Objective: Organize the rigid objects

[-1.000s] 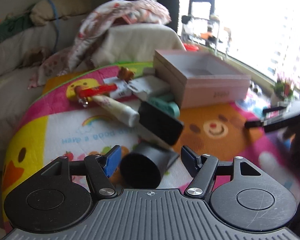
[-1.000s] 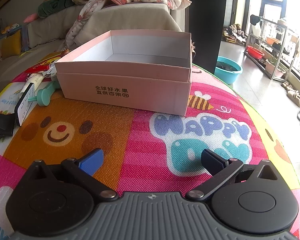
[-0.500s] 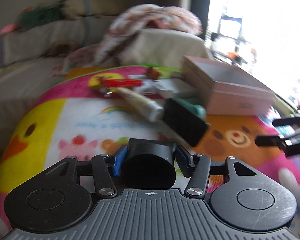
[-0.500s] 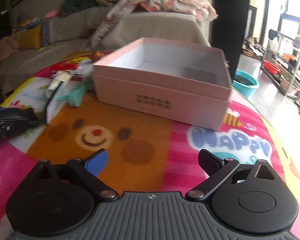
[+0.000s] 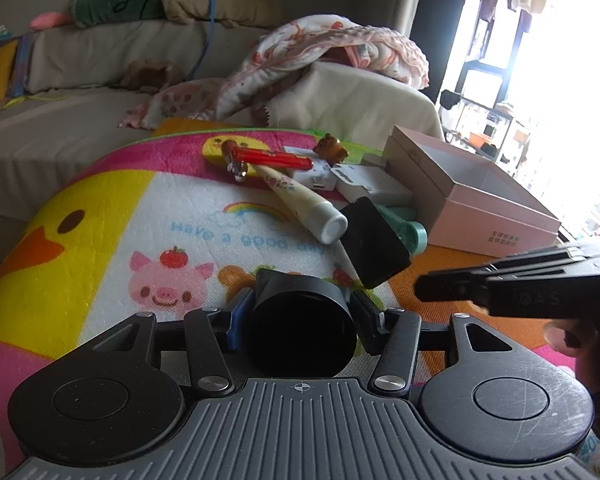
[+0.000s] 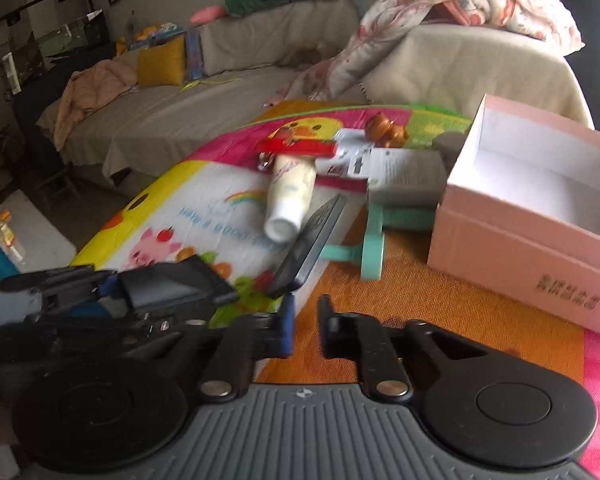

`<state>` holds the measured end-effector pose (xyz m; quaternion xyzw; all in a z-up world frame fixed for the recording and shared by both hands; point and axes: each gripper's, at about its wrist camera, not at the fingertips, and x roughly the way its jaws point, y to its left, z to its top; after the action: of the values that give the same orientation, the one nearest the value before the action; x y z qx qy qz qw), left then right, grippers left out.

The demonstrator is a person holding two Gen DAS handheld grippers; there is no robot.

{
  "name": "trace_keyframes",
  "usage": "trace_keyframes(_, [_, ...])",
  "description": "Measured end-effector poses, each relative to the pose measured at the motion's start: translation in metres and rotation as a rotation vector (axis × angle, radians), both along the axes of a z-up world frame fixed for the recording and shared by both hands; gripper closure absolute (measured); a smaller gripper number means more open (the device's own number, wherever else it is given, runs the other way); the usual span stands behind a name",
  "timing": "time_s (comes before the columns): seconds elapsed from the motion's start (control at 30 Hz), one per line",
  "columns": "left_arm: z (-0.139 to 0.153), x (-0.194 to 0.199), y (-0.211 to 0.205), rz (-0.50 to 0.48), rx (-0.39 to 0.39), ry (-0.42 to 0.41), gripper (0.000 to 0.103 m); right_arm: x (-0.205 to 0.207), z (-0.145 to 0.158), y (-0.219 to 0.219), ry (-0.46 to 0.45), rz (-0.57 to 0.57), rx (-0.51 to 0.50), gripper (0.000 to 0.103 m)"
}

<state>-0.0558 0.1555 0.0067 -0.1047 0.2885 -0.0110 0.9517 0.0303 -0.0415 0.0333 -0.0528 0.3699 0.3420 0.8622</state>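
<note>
My left gripper [image 5: 300,318] is shut on a black cylinder [image 5: 304,336], held low over the cartoon mat [image 5: 140,216]. Beyond it lies a pile: a black flat device [image 5: 374,248] leaning up, a cream tube [image 5: 300,204], a red pen-like item [image 5: 272,158], a teal tool [image 5: 410,232], a white box [image 5: 374,188] and a small brown bear figure [image 5: 331,147]. The open pink box [image 5: 480,208] stands to the right. My right gripper [image 6: 306,326] is shut on nothing, just in front of the black device [image 6: 312,248]. The pink box [image 6: 540,224] is empty.
The mat covers a round table whose edge [image 6: 112,232] falls away on the left. A grey sofa [image 6: 220,92] with a flowered blanket [image 6: 440,12] runs behind. The right gripper [image 5: 500,288] reaches in from the right in the left wrist view.
The left jaws closed onto the black cylinder. The right gripper swung left from the pink box toward the pile, and its jaws went from wide open to shut.
</note>
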Motion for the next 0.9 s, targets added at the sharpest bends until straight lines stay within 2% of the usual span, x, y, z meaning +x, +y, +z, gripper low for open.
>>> trace_keyframes(0.07, [0.000,0.000,0.001,0.000,0.000,-0.002,0.046,-0.005,0.000,-0.007,-0.005,-0.012,0.002,0.095])
trace_keyframes(0.17, [0.000,0.000,0.000,0.000,0.004,-0.002,0.046,-0.012,0.005,-0.013,-0.061,-0.015,0.004,0.094])
trace_keyframes(0.2, [0.000,-0.001,0.001,0.000,0.007,-0.002,0.046,-0.011,0.007,-0.013,-0.075,-0.017,0.007,0.093])
trace_keyframes(0.3, [0.000,0.000,0.000,0.001,0.013,0.001,0.046,-0.001,0.014,-0.004,-0.064,-0.035,0.029,0.079])
trace_keyframes(0.33, [0.000,0.001,0.000,0.001,0.012,0.001,0.046,0.005,0.016,0.001,-0.059,-0.044,0.041,0.079])
trace_keyframes(0.5, [0.000,0.001,0.000,0.001,0.004,0.001,0.046,0.039,0.010,0.035,-0.029,-0.082,0.011,0.079])
trace_keyframes(0.6, [-0.001,0.002,0.002,0.001,-0.009,-0.001,0.046,0.055,0.001,0.046,0.039,-0.076,-0.031,0.079])
trace_keyframes(0.7, [-0.001,0.001,0.006,0.001,-0.035,-0.006,0.046,0.049,0.001,0.035,0.093,-0.017,0.009,0.085])
trace_keyframes(0.83, [-0.002,0.000,0.010,0.001,-0.063,-0.011,0.046,0.023,0.004,0.005,0.136,0.038,0.015,0.090])
trace_keyframes(0.9, [-0.002,0.000,0.010,0.001,-0.066,-0.011,0.046,0.009,0.005,-0.014,0.121,0.049,-0.005,0.090])
